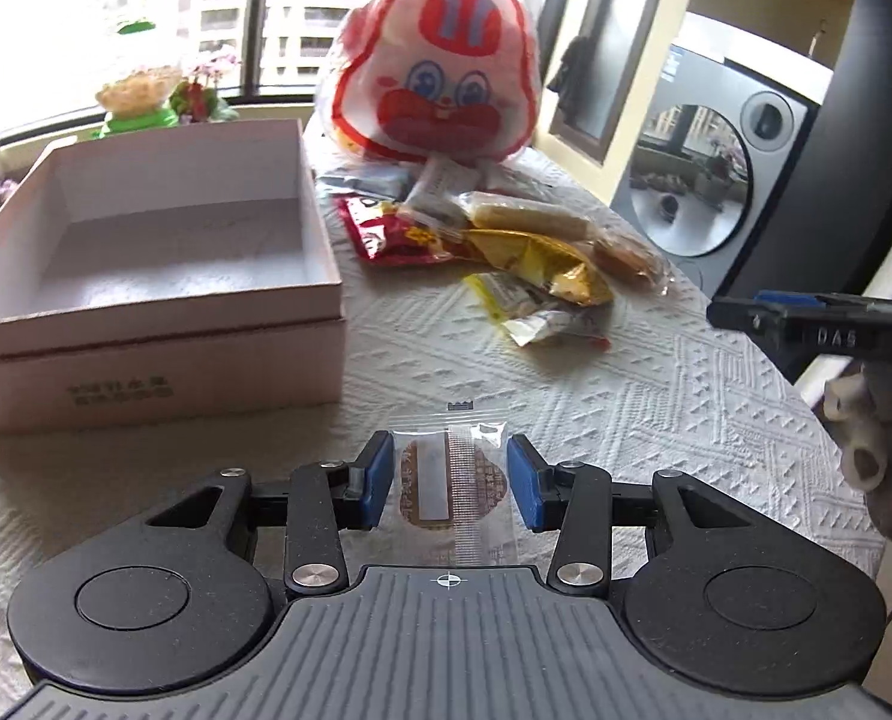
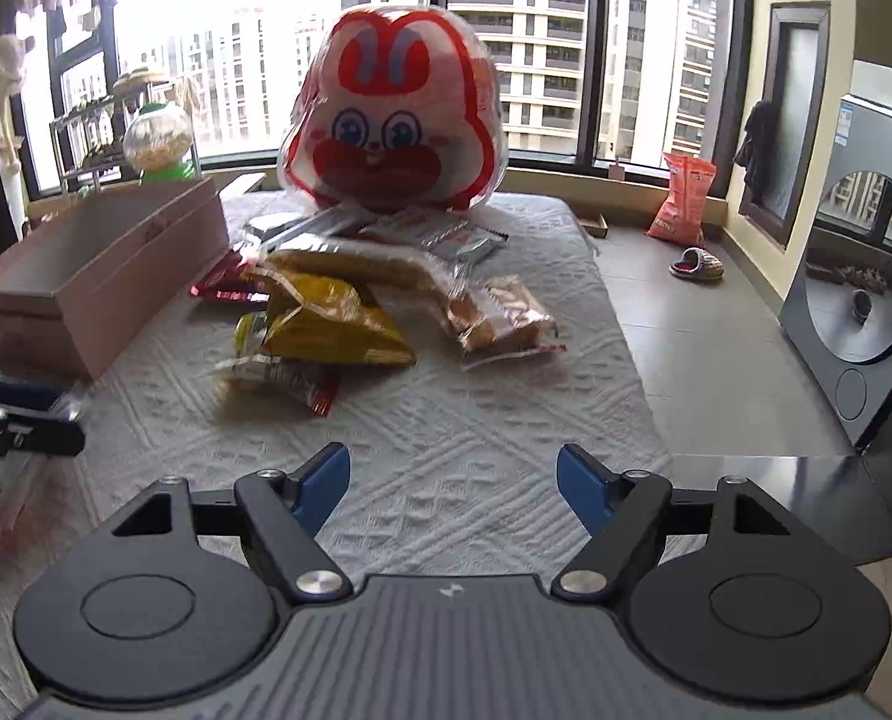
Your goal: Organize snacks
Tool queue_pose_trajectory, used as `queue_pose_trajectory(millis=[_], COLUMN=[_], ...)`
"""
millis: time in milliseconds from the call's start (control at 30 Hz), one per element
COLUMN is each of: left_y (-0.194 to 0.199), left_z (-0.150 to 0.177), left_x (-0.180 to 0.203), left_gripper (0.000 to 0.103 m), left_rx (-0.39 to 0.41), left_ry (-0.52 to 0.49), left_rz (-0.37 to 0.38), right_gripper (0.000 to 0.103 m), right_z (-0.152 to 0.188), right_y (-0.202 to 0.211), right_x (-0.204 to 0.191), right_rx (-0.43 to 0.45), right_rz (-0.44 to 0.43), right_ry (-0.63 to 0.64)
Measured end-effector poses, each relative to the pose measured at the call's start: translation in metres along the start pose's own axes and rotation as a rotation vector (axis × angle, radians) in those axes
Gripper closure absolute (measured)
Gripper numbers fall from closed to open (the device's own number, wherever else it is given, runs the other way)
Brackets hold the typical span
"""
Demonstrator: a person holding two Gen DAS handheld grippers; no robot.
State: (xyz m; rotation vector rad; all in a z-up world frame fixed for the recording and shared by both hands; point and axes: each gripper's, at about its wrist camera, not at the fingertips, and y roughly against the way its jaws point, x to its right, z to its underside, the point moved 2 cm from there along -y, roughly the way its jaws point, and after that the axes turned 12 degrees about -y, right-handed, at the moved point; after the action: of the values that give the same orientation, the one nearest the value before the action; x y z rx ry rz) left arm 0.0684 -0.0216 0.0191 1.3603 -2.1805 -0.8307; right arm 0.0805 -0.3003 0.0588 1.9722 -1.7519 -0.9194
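Observation:
My left gripper [image 1: 450, 480] straddles a clear-wrapped brown cookie packet [image 1: 453, 483] lying on the white tablecloth; its blue pads stand at the packet's two sides, jaws partly open, and I cannot tell if they touch it. An open pink box [image 1: 146, 276] stands to the left, empty inside. A pile of snack packets [image 1: 505, 246] lies beyond, with a yellow bag [image 2: 332, 324] and a cracker pack [image 2: 499, 315]. My right gripper [image 2: 453, 492] is open and empty above bare cloth, in front of the pile. It also shows in the left wrist view [image 1: 805, 324] at the right edge.
A big red-and-white rabbit-face bag [image 2: 395, 120] stands behind the pile. The pink box [image 2: 86, 276] sits left of the pile. The table's right edge [image 2: 631, 360] drops to a tiled floor with a slipper [image 2: 697, 264], an orange bag [image 2: 682, 198] and a washing machine [image 2: 865, 276].

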Motion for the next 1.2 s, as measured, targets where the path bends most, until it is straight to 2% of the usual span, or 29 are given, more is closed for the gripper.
queue_pose_trajectory(millis=[133, 267, 333, 433, 500, 533, 633, 833, 933, 1067, 1133, 1200], left_y=[-0.007, -0.01, -0.01, -0.009, -0.008, -0.008, -0.008, -0.005, 0.001, 0.016, 0.032, 0.056], left_z=[0.006, 0.011, 0.011, 0.012, 0.014, 0.015, 0.016, 0.018, 0.022, 0.027, 0.026, 0.017], left_x=[-0.004, -0.002, -0.003, -0.004, -0.004, -0.004, -0.003, 0.0, 0.001, -0.001, -0.002, -0.013], left_gripper=[0.056, 0.056, 0.056, 0.056, 0.056, 0.056, 0.056, 0.056, 0.056, 0.057, 0.058, 0.058], left_rx=[-0.018, -0.025, -0.023, -0.021, -0.016, -0.013, -0.004, -0.009, -0.01, 0.001, 0.034, 0.108], left_ry=[0.044, 0.03, 0.03, 0.034, 0.034, 0.031, 0.02, -0.009, 0.008, 0.04, 0.045, 0.072], left_rz=[0.011, 0.011, 0.016, 0.028, 0.038, 0.04, 0.044, 0.044, 0.059, 0.103, 0.107, 0.097], right_gripper=[0.025, 0.025, 0.025, 0.027, 0.036, 0.045, 0.049, 0.049, 0.049, 0.049, 0.049, 0.049], right_z=[-0.047, -0.077, -0.08, -0.073, -0.064, -0.06, -0.046, -0.013, 0.002, 0.023, 0.026, 0.024], right_y=[-0.025, -0.082, -0.106, -0.126, -0.128, -0.12, -0.092, -0.021, 0.007, 0.035, 0.048, 0.059], right_x=[0.012, 0.008, 0.003, -0.002, -0.002, -0.002, -0.003, -0.019, -0.038, -0.073, -0.085, -0.094], right_rx=[-0.02, -0.095, -0.118, -0.17, -0.209, -0.2, -0.222, -0.224, -0.221, -0.211, -0.211, -0.191], right_rz=[-0.065, -0.045, 0.012, 0.034, 0.033, 0.038, 0.023, -0.05, -0.12, -0.177, -0.217, -0.233], right_ry=[-0.061, -0.038, 0.005, 0.056, 0.049, 0.049, 0.049, 0.065, 0.078, 0.186, 0.222, 0.254])
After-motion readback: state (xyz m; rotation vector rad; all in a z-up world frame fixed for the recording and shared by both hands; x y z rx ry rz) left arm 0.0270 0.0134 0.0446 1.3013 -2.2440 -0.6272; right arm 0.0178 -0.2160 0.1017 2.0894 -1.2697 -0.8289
